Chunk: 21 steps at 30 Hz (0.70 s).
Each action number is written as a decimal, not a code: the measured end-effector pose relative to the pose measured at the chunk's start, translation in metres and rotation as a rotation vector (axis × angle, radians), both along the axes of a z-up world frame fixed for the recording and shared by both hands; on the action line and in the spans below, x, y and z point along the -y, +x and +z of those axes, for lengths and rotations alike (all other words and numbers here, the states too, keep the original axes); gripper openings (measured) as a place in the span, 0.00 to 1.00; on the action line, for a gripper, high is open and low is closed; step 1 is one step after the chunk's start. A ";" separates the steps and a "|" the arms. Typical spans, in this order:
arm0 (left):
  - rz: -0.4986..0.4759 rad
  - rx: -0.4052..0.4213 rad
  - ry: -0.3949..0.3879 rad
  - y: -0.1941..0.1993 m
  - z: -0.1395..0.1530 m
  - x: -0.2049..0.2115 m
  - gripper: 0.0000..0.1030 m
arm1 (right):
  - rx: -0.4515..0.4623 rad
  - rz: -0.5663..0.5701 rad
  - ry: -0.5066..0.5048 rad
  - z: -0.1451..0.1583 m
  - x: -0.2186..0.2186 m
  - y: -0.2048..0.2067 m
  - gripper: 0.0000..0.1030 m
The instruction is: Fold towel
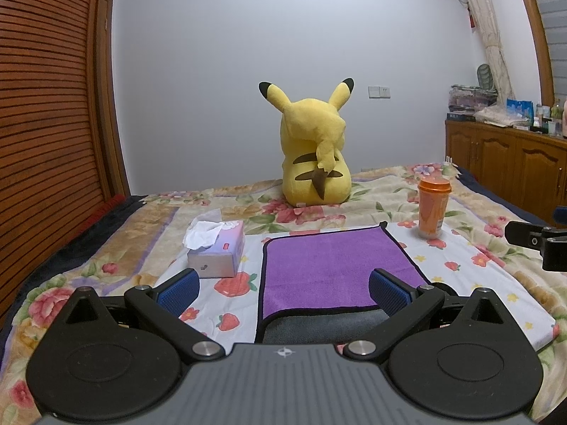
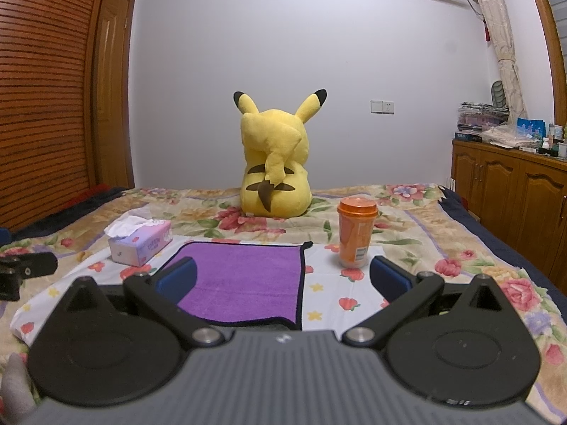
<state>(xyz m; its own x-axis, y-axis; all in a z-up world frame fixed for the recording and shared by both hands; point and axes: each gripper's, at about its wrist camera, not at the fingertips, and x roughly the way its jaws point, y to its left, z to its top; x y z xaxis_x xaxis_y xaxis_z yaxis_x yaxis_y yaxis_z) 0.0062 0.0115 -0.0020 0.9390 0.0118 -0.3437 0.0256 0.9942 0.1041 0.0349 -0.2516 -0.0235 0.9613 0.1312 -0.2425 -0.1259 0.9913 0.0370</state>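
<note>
A purple towel with a black hem lies flat on a white strawberry-print cloth on the bed. Its near edge is folded over, showing a grey underside. My left gripper is open and empty, hovering over the towel's near left edge. The towel also shows in the right wrist view. My right gripper is open and empty above the towel's near right edge. Part of the right gripper shows at the right of the left wrist view.
A tissue box stands left of the towel and an orange lidded cup right of it. A yellow Pikachu plush sits behind on the floral bedspread. A wooden wardrobe is left, a wooden cabinet right.
</note>
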 end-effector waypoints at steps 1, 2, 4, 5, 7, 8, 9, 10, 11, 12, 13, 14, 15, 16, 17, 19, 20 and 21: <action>0.000 -0.006 0.000 0.001 -0.001 0.000 1.00 | -0.001 0.000 -0.001 0.000 -0.001 0.000 1.00; 0.001 -0.013 0.001 0.002 -0.002 0.000 1.00 | -0.002 0.000 -0.002 0.000 -0.001 0.001 1.00; 0.003 -0.019 0.008 0.003 -0.002 0.002 1.00 | -0.009 0.001 -0.007 -0.001 0.001 0.004 1.00; 0.001 -0.025 0.009 0.003 -0.003 0.002 1.00 | -0.013 0.002 -0.009 -0.001 -0.002 0.003 1.00; -0.002 -0.037 0.012 0.005 -0.004 0.003 1.00 | -0.018 0.005 -0.014 -0.002 -0.003 0.004 1.00; -0.002 -0.041 0.015 0.005 -0.005 0.004 1.00 | -0.018 0.006 -0.014 -0.001 -0.002 0.003 1.00; -0.002 -0.046 0.017 0.006 -0.005 0.005 1.00 | -0.018 0.007 -0.014 0.000 -0.003 0.003 1.00; -0.003 -0.053 0.019 0.007 -0.006 0.005 1.00 | -0.019 0.008 -0.014 0.000 -0.003 0.003 1.00; -0.005 -0.060 0.019 0.007 -0.007 0.005 1.00 | -0.022 0.009 -0.016 0.000 -0.003 0.003 1.00; -0.006 -0.066 0.019 0.008 -0.008 0.006 1.00 | -0.024 0.010 -0.017 -0.001 -0.003 0.003 1.00; -0.008 -0.073 0.020 0.009 -0.009 0.006 1.00 | -0.027 0.012 -0.019 -0.001 -0.004 0.004 1.00; -0.010 -0.080 0.021 0.010 -0.010 0.007 1.00 | -0.029 0.013 -0.022 -0.001 -0.005 0.005 1.00; -0.011 -0.087 0.021 0.012 -0.011 0.007 1.00 | -0.033 0.016 -0.027 -0.002 -0.006 0.006 1.00; -0.013 -0.094 0.023 0.014 -0.012 0.007 1.00 | -0.035 0.017 -0.032 -0.002 -0.006 0.007 1.00; -0.015 -0.101 0.026 0.015 -0.013 0.008 1.00 | -0.036 0.015 -0.038 -0.003 -0.007 0.008 1.00; -0.020 -0.112 0.040 0.020 -0.016 0.009 1.00 | -0.037 0.012 -0.051 -0.003 -0.008 0.010 1.00; -0.021 -0.115 0.042 0.023 -0.016 0.010 1.00 | -0.041 0.011 -0.054 -0.004 -0.007 0.012 1.00; -0.021 -0.119 0.039 0.024 -0.017 0.009 1.00 | -0.046 0.011 -0.054 -0.004 -0.007 0.015 1.00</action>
